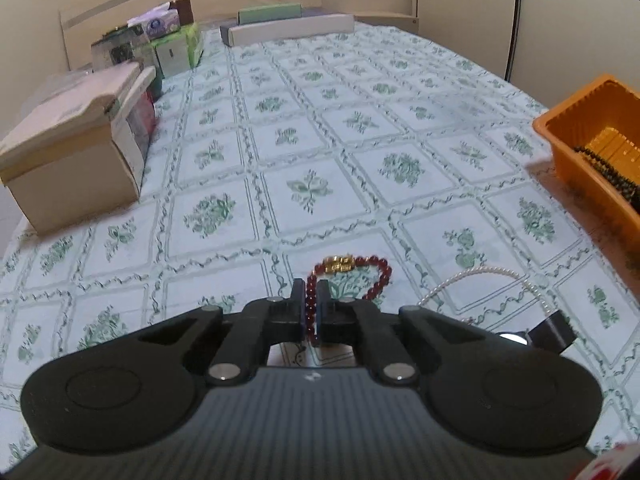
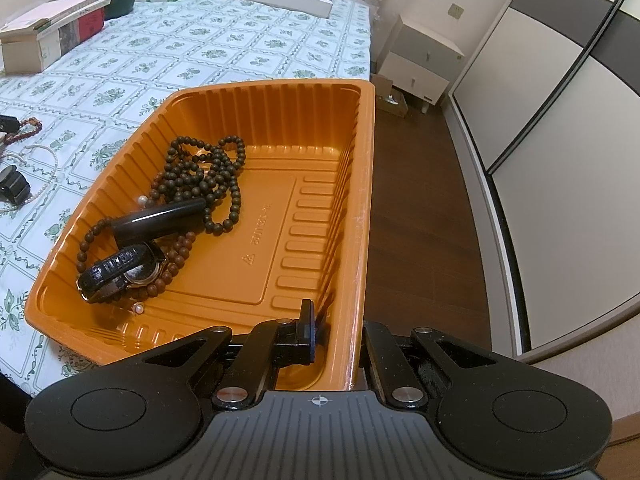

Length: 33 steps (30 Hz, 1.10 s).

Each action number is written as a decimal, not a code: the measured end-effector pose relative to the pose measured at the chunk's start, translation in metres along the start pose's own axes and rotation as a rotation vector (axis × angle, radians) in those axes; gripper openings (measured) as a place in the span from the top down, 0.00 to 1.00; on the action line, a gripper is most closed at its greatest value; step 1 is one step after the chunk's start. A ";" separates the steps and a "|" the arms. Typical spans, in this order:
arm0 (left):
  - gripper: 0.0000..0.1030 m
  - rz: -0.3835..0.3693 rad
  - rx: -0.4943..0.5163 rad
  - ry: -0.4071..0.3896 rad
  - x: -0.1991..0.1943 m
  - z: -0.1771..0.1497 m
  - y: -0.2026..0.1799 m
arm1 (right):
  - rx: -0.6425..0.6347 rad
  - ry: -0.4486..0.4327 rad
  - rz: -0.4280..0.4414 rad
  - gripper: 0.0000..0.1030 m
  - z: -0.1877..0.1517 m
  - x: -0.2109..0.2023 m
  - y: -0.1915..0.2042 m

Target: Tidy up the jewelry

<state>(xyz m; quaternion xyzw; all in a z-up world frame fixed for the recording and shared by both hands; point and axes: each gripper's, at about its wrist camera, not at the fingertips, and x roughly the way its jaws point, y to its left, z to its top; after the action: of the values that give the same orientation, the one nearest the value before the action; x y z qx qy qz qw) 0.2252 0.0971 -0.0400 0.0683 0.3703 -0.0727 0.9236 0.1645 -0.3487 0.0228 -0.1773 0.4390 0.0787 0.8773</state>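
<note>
Pinching the red bead bracelet (image 1: 362, 276), the left tool (image 1: 310, 292) hides its near beads; right tool (image 2: 340, 320) clamps the orange tray (image 2: 366, 208) wall

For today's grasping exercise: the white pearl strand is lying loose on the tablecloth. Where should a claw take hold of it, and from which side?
Take the pearl strand at its far arc, where a single line of beads lies clear on the tablecloth. Come from above, claw astride that line. It lies flat and slack, so a side approach would only push it. The near end runs beside a small black object; avoid that.
</note>
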 end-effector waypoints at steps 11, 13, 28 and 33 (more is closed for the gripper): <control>0.96 -0.032 0.005 -0.101 -0.045 0.043 0.000 | -0.002 -0.002 -0.003 0.95 0.001 0.000 0.000; 0.96 -0.040 0.003 -0.113 -0.052 0.049 0.001 | -0.002 -0.002 -0.003 0.95 0.001 0.000 0.001; 0.96 -0.153 0.021 -0.179 -0.081 0.079 -0.039 | -0.003 -0.004 -0.003 0.95 0.001 -0.001 0.001; 0.96 -0.233 0.045 -0.200 -0.086 0.087 -0.074 | -0.003 -0.005 -0.003 0.95 0.001 -0.002 0.001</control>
<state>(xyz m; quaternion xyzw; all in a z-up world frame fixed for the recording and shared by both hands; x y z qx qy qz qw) 0.2080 0.0157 0.0765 0.0379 0.2801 -0.1940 0.9394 0.1639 -0.3474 0.0245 -0.1788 0.4366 0.0785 0.8782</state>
